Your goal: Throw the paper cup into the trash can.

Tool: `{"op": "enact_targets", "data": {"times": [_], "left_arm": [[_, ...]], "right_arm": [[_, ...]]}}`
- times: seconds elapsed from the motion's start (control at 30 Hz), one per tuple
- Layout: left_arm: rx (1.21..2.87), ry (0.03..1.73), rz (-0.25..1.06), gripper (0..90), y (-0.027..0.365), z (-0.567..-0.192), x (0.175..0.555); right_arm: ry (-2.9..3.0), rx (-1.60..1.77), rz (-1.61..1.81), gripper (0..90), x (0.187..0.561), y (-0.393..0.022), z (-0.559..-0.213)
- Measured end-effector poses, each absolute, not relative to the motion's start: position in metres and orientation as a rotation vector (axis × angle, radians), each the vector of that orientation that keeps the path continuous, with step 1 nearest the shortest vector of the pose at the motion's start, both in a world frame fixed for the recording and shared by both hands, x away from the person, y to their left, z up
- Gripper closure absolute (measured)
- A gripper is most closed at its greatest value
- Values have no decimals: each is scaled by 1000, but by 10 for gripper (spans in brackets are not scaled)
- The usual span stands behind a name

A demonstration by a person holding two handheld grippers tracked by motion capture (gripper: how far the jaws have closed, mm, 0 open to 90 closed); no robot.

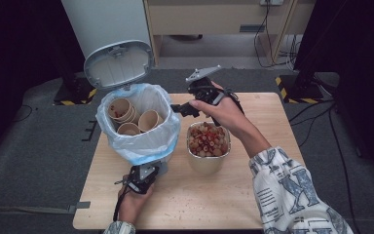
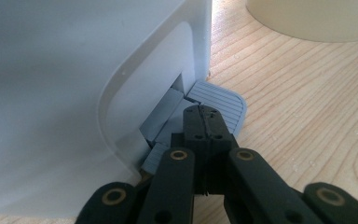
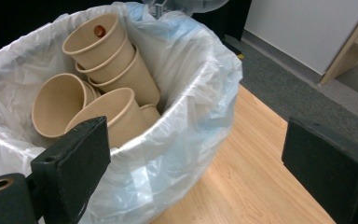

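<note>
Pedal bin (image 1: 141,141) with raised lid (image 1: 119,63), standing at the left of the tabletop (image 1: 253,204): the left gripper (image 2: 204,122), jaws shut together, presses its tip on the grey foot pedal (image 2: 223,105). The right gripper (image 1: 185,108), jaws wide and empty, hovers between the bin's bagged rim and the paper bowl of food scraps (image 1: 208,146). That bowl lies nearer the right hand (image 1: 224,114), just below and behind its jaws, with open tabletop to its right.

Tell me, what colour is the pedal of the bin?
Grey, with fine ridges; the pedal shows best in the left gripper view.
</note>
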State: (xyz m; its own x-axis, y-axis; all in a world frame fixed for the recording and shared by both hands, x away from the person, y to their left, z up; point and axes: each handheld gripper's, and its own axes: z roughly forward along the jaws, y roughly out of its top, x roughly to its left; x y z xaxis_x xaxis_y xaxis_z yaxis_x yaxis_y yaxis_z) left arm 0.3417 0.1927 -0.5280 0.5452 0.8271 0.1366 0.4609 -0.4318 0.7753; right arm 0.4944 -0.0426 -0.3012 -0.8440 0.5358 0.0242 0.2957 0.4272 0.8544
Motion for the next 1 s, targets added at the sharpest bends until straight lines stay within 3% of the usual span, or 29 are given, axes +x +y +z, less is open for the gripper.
{"op": "enact_targets", "data": {"times": [1.0], "left_arm": [[2080,1035,671,897,193,-528,342]], "right_arm": [[2361,834,1357,84,499,-87,-309]]}}
